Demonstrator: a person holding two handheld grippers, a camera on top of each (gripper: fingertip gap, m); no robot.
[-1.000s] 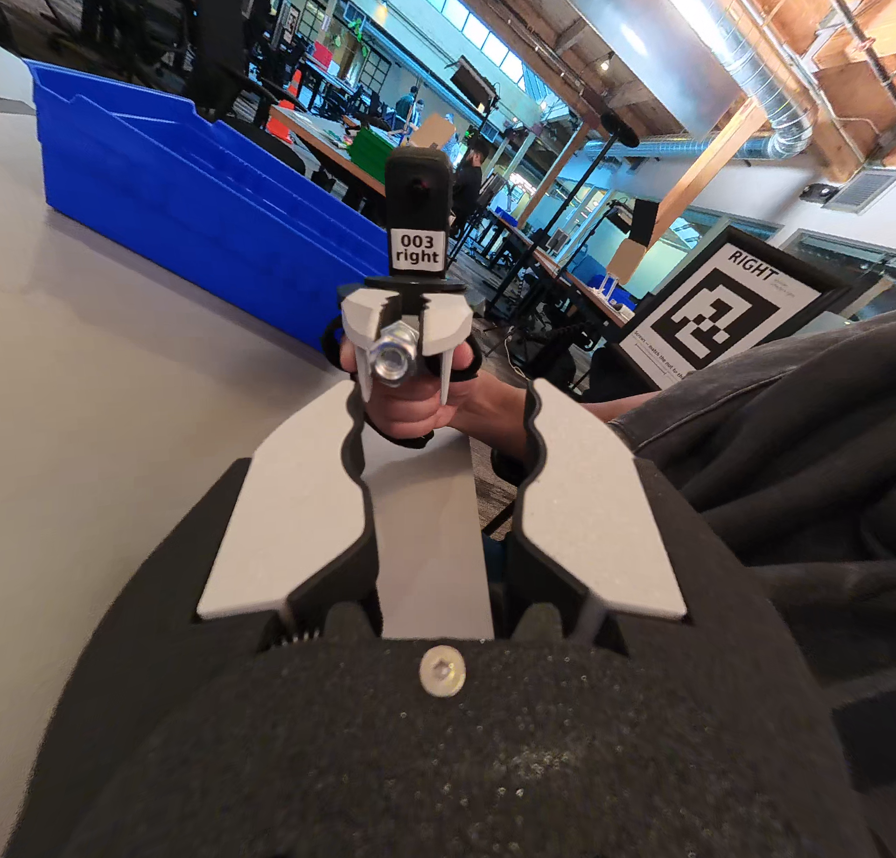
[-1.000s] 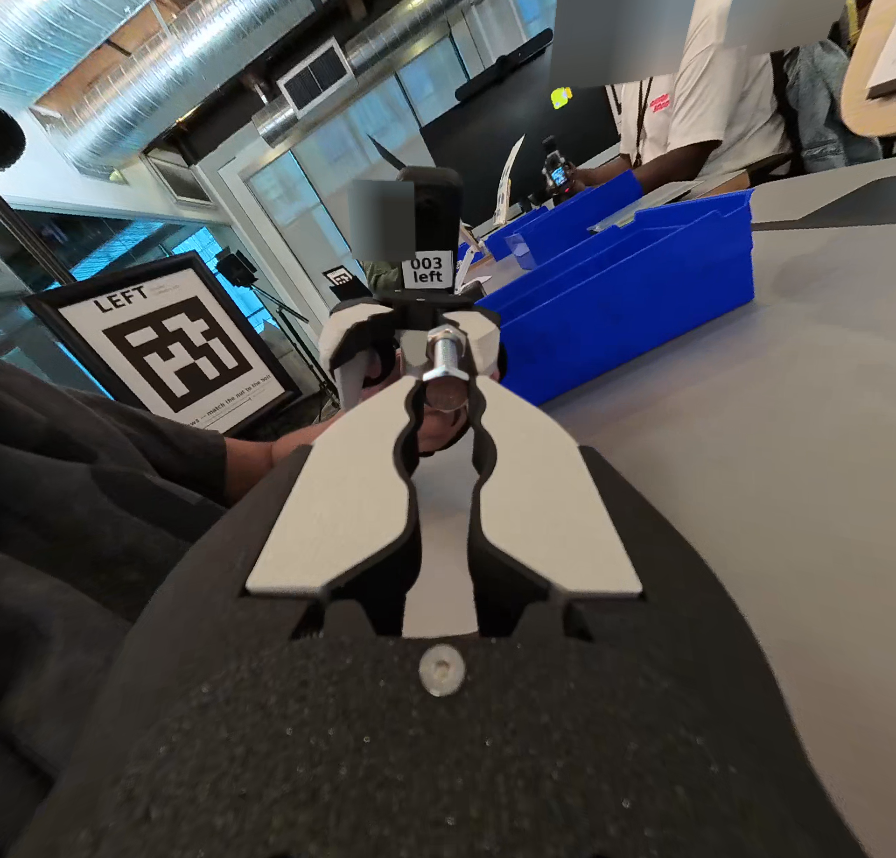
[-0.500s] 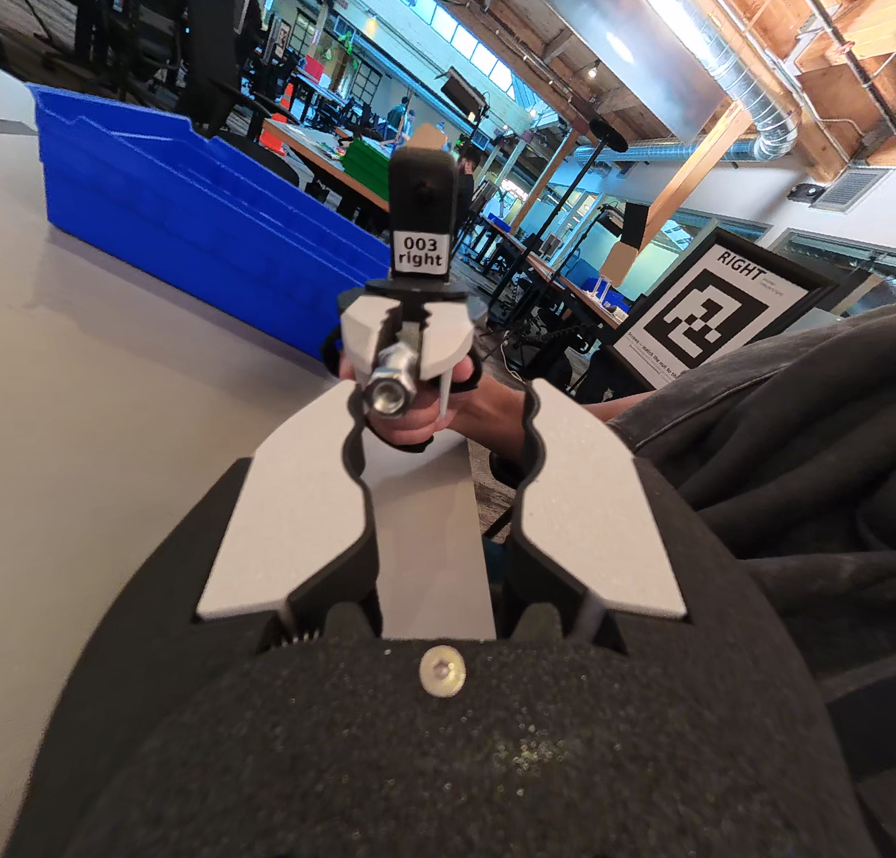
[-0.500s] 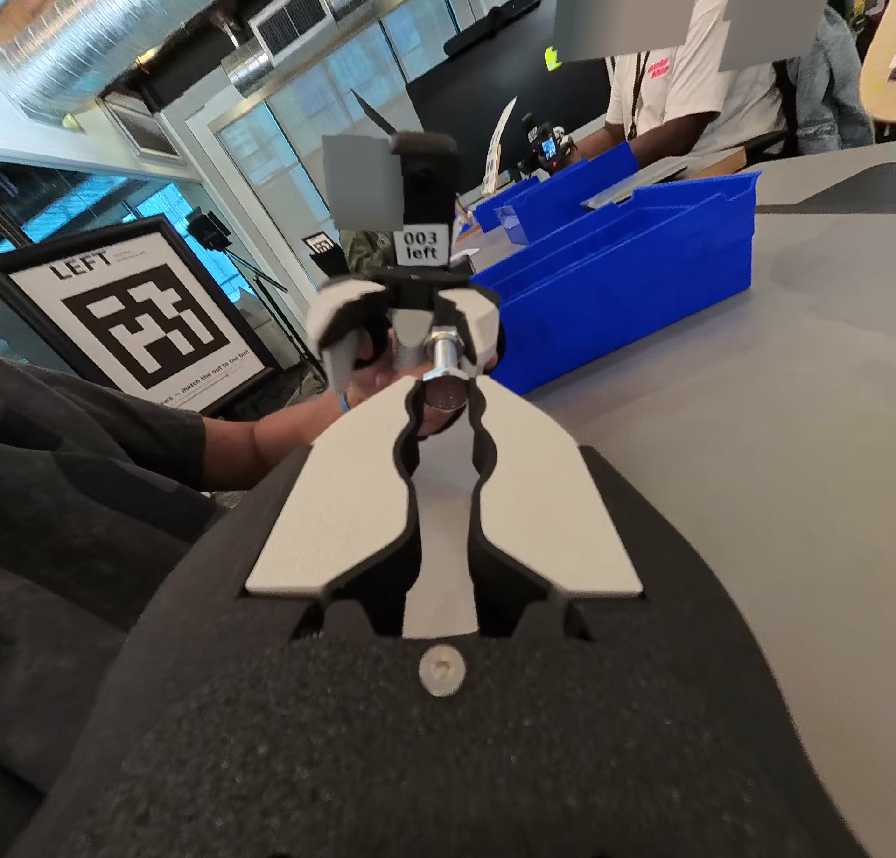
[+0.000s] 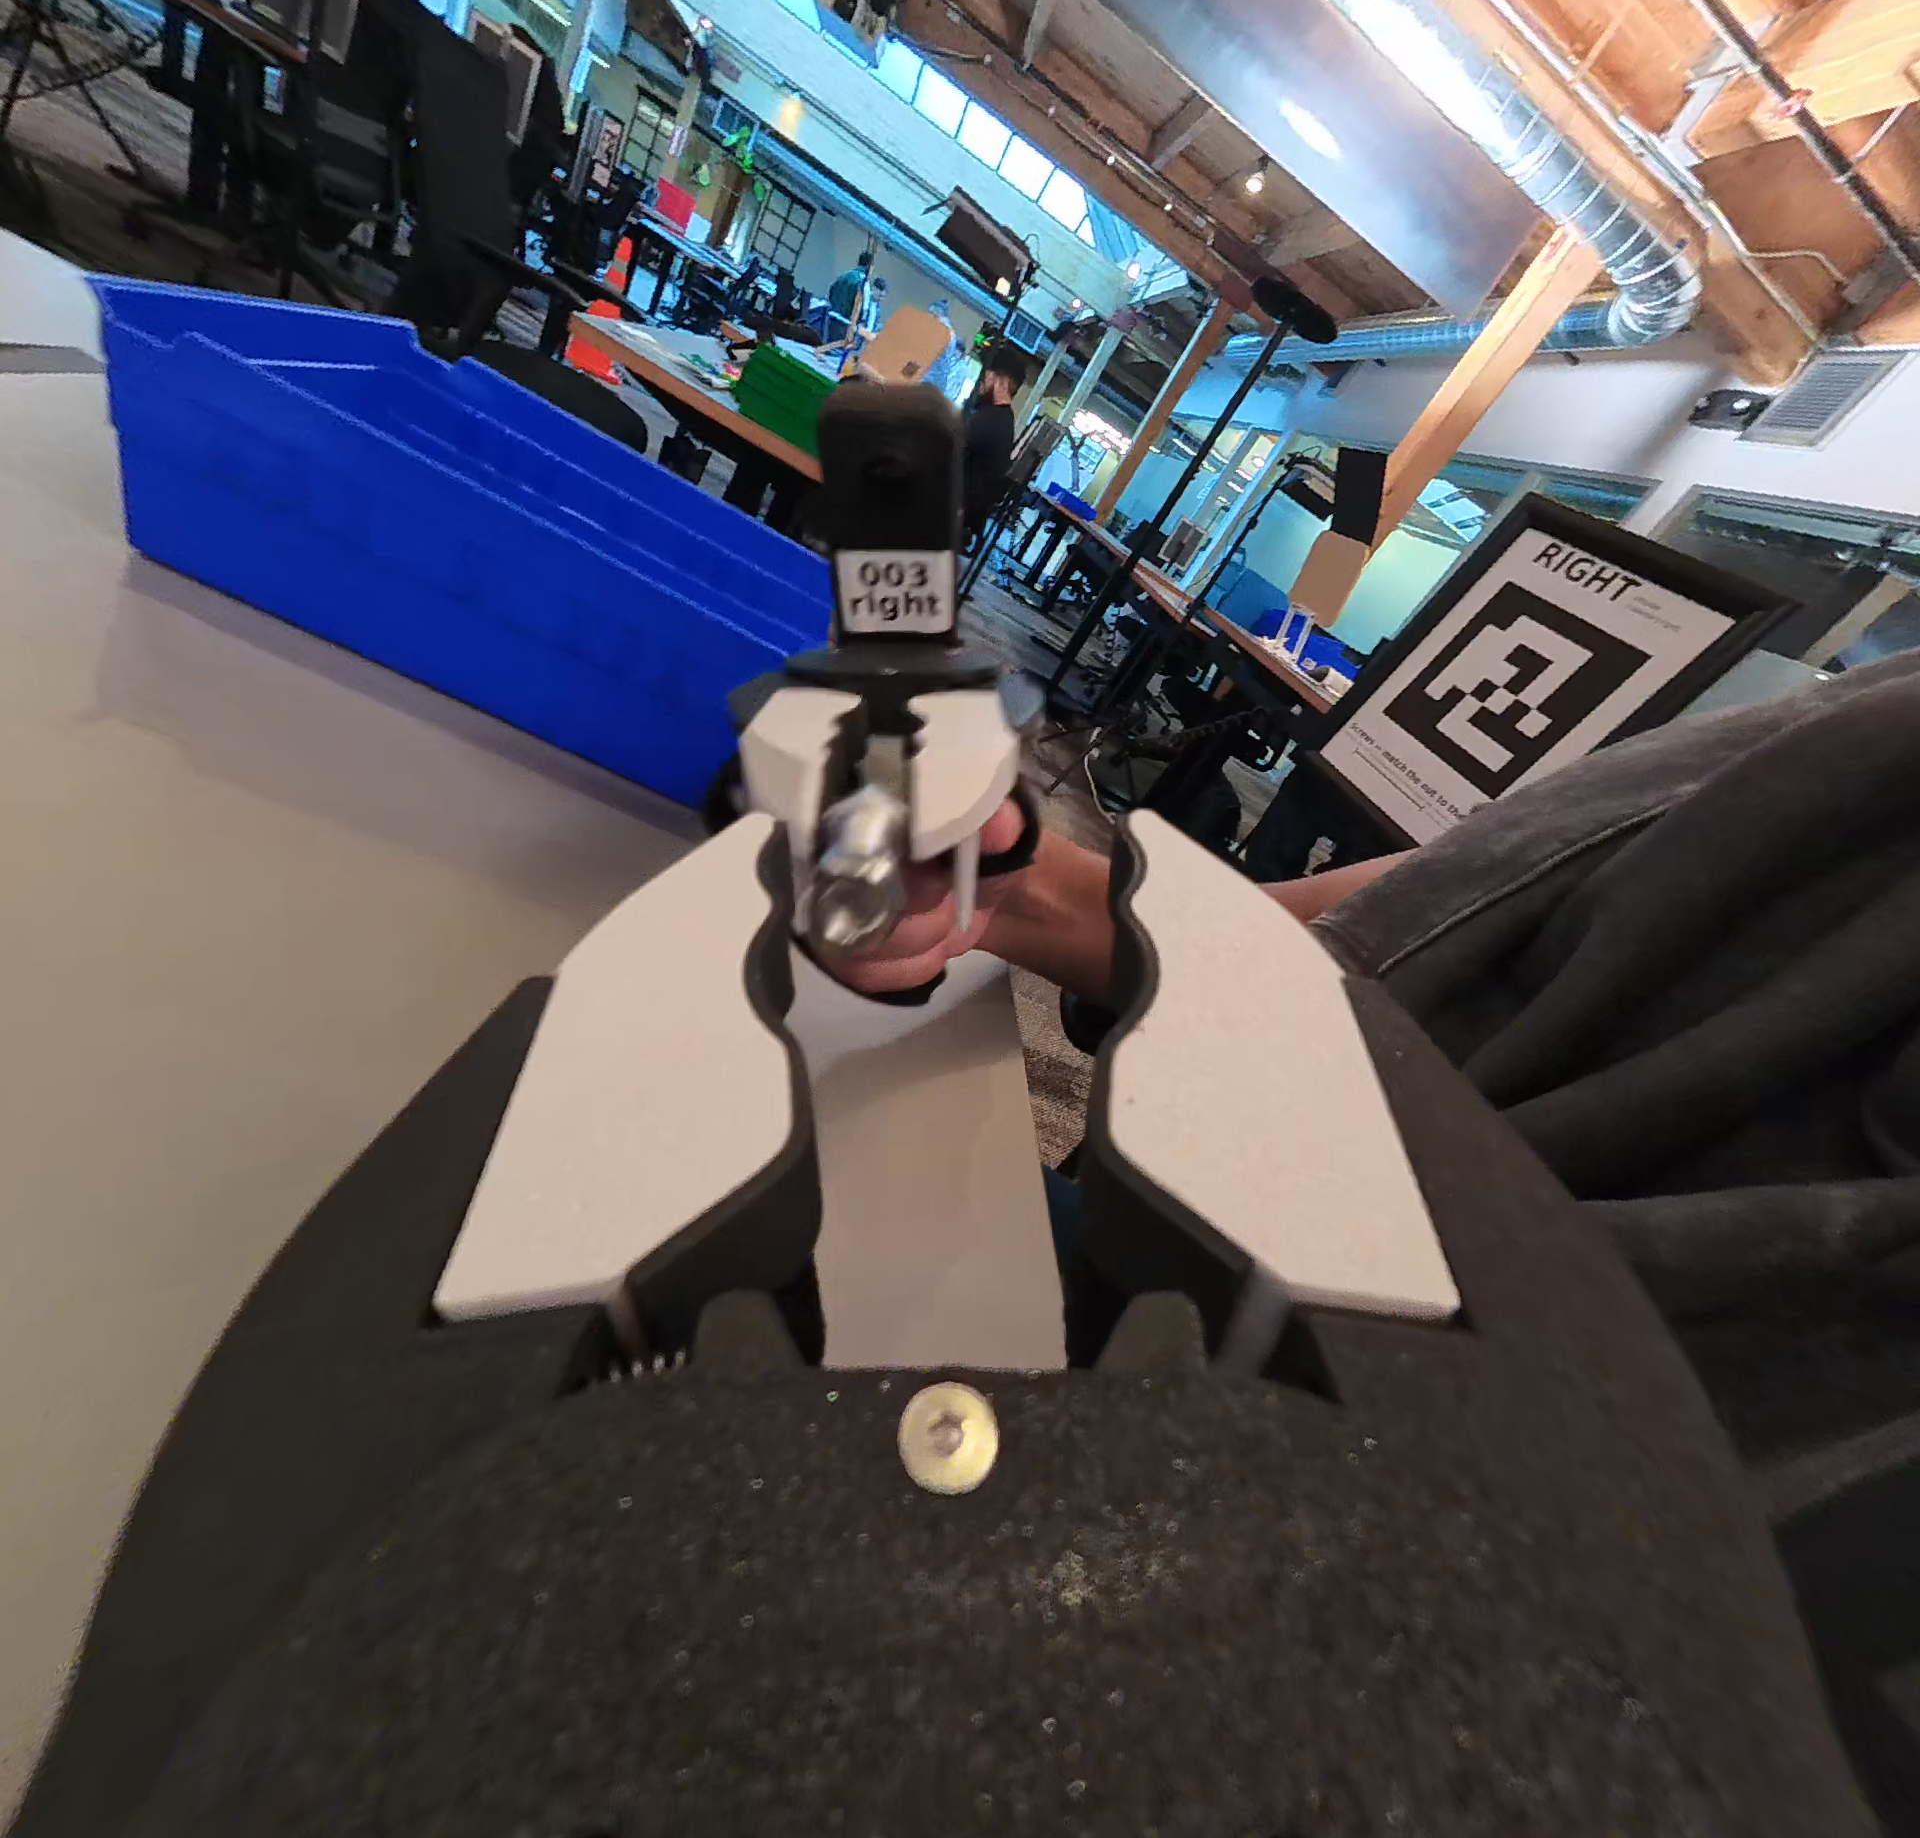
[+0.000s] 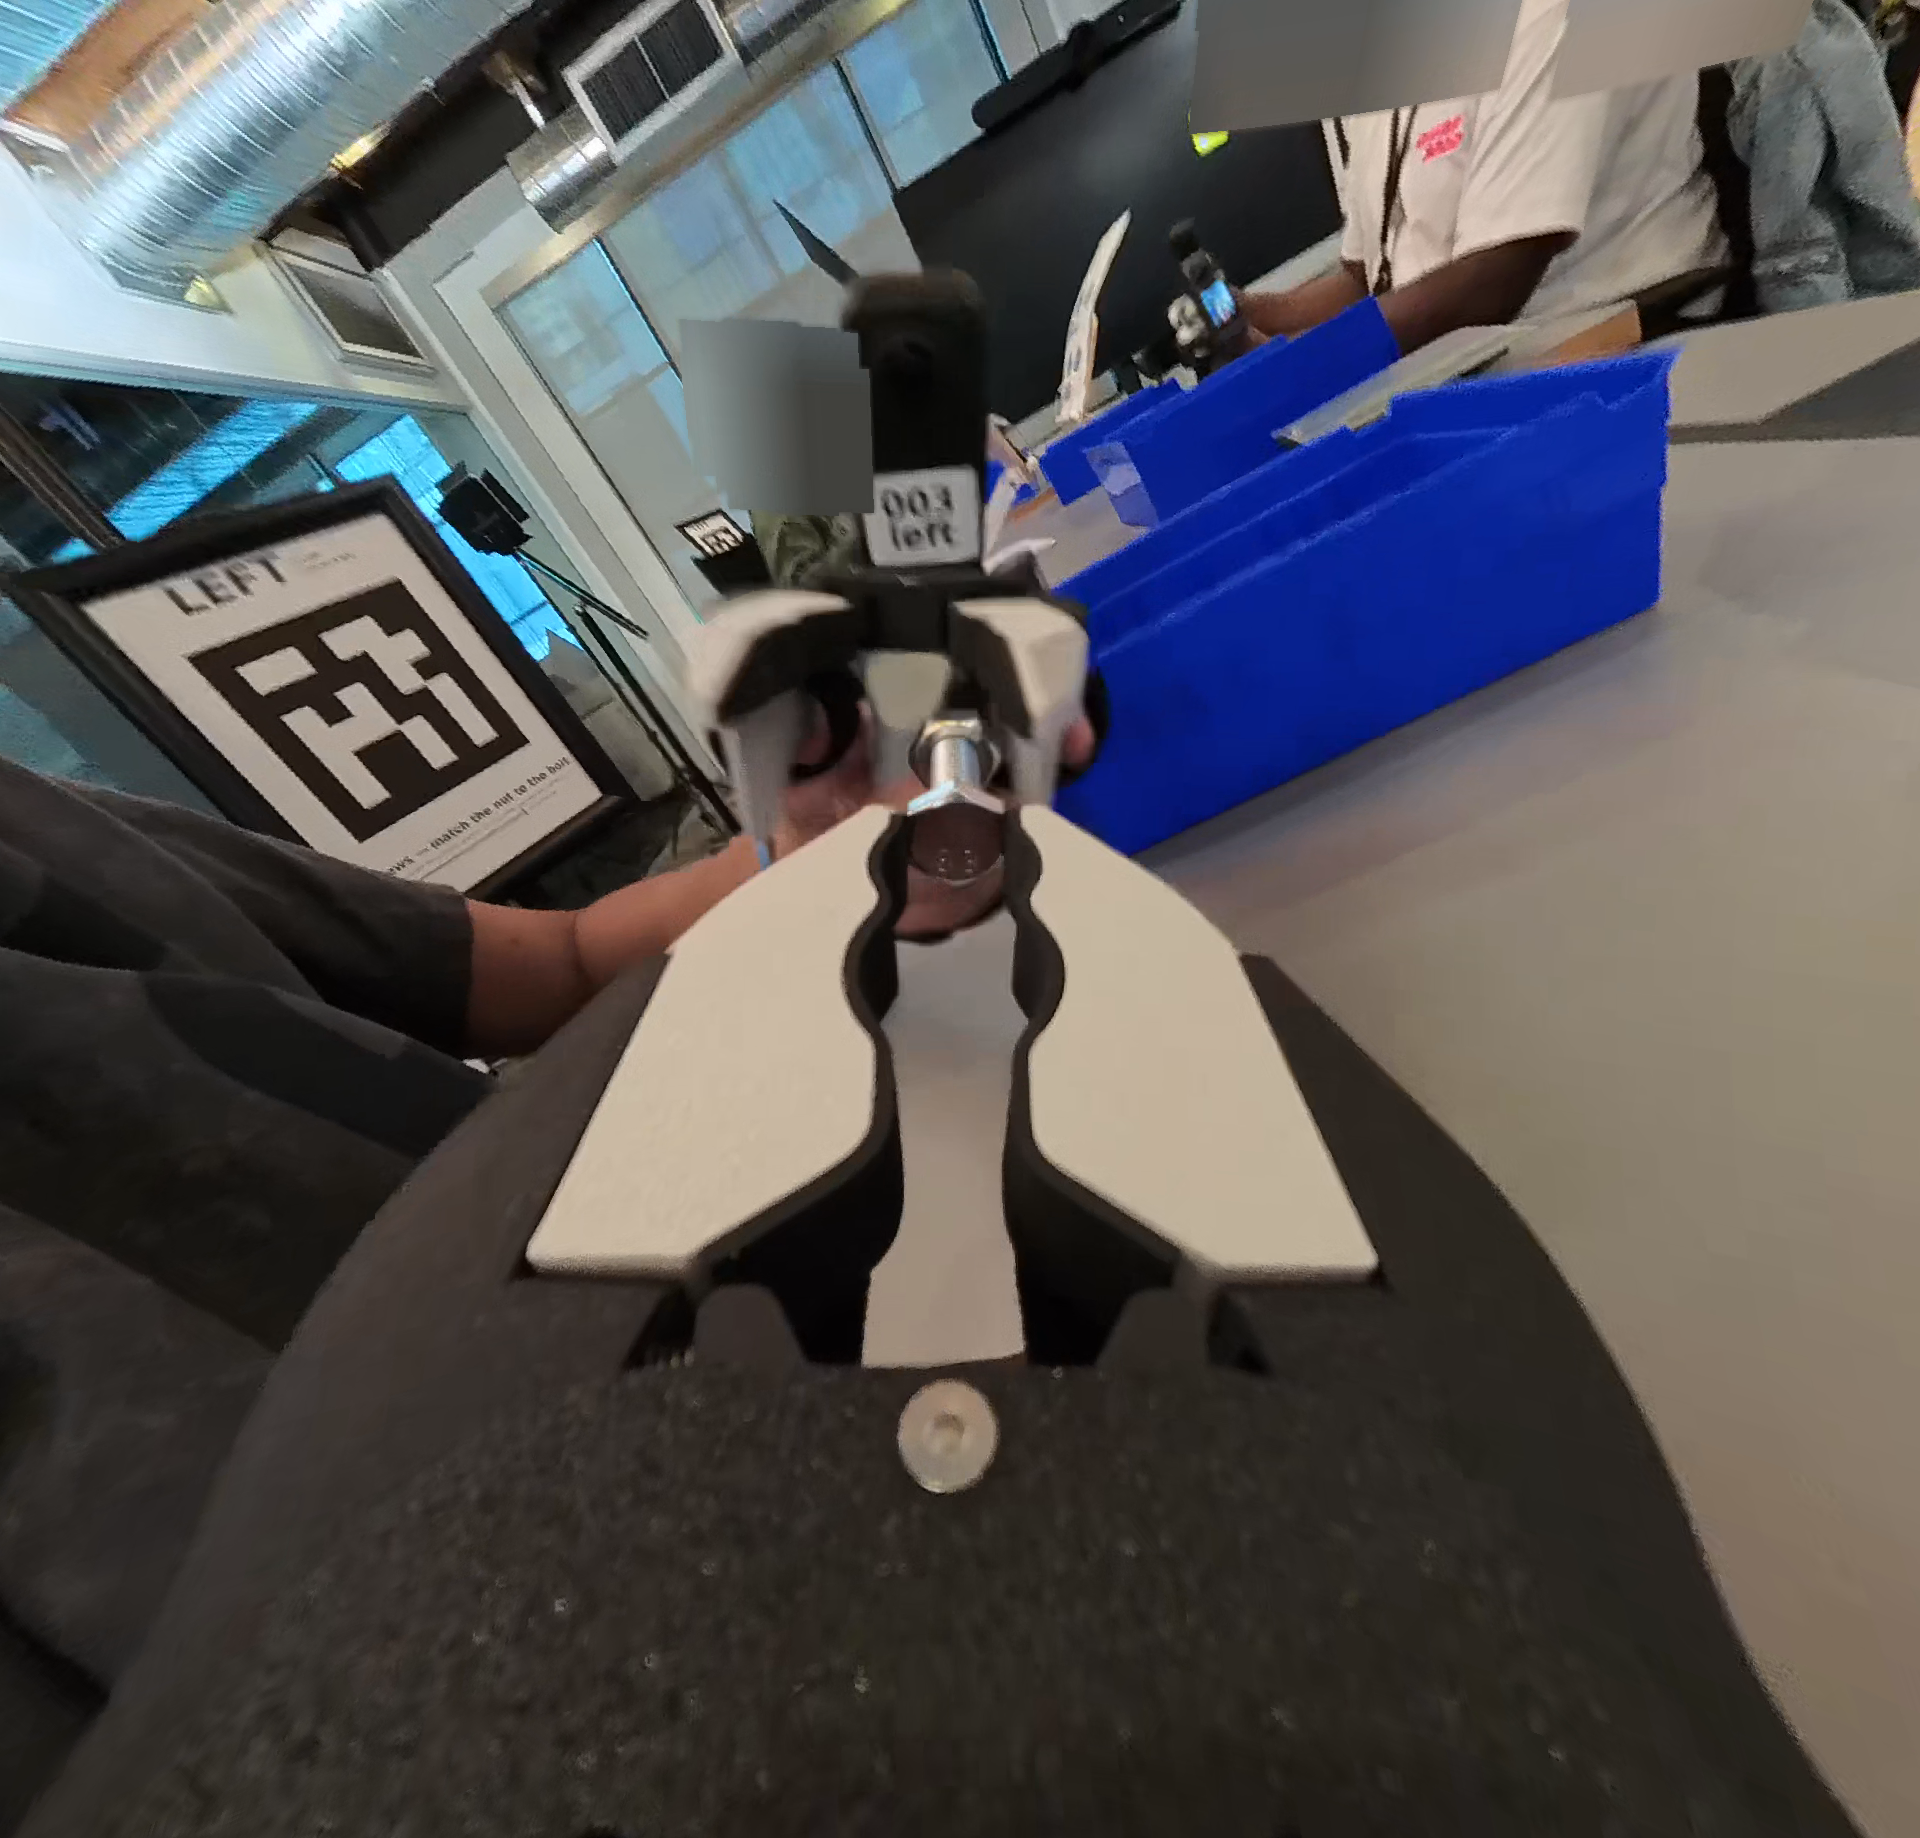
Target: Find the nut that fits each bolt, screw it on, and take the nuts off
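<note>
The grey table [image 5: 260, 957] carries a blue bin [image 5: 436, 531] near its far edge; the right wrist view shows its interior as divided [image 6: 1382, 562] and a second blue bin [image 6: 1195, 427] behind it. Framed marker boards stand beyond the table edge, one per view [image 5: 1517, 687] [image 6: 343, 687]; each bears printed writing. A seated person in a white shirt [image 6: 1455, 178] appears only in the right wrist view.

The right gripper [image 6: 951, 853] is pinched on the head of the bolt [image 6: 951, 801], whose shank points away toward the left gripper [image 6: 904, 739]. The left gripper [image 5: 940, 915] stands spread, holding nothing. In the left wrist view the bolt's tip [image 5: 852, 884], blurred, lies just beside the left finger [image 5: 665, 1061]; contact cannot be confirmed. A nut appears to sit on that end, but blur prevents certainty. Each gripper carries a small white label.
</note>
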